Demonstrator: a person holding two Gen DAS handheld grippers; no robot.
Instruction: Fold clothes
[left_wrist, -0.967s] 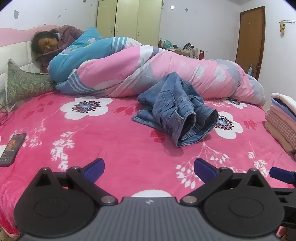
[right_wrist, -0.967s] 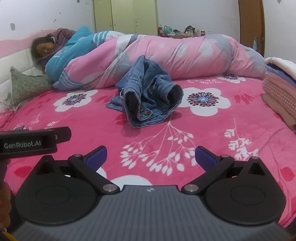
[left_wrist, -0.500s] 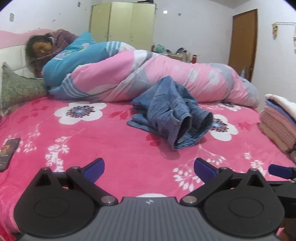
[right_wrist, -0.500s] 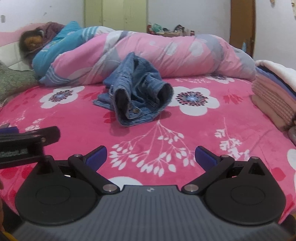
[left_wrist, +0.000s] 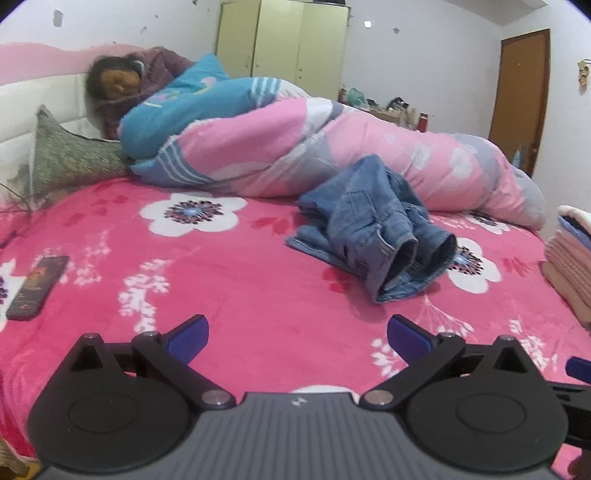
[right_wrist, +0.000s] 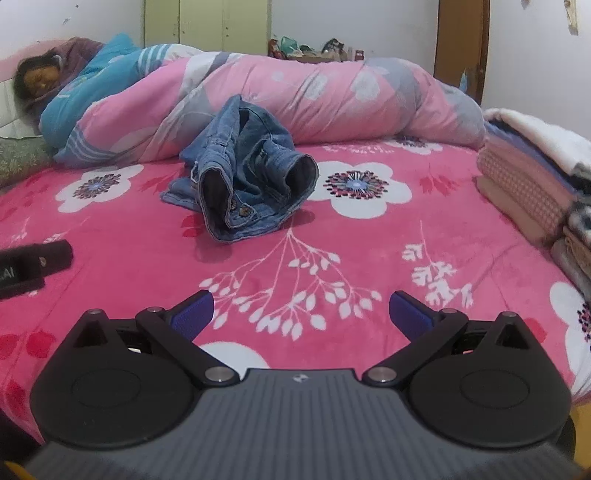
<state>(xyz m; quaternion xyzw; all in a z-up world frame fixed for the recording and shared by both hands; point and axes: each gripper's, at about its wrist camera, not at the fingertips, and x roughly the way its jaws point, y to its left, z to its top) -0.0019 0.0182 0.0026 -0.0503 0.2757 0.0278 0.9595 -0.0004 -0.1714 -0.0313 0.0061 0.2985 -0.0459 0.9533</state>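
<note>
The left gripper now sits farther from the denim jacket than half a second ago; the phone shows more fully; the right gripper views the jacket slightly nearer.

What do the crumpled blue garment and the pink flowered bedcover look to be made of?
The garment looks like denim: faded blue weave, stitched seams, metal buttons, stiff open cuffs. The bedcover seems to be soft plush fleece, with a matte, fuzzy surface and printed white flowers; the fibre cannot be told.
</note>
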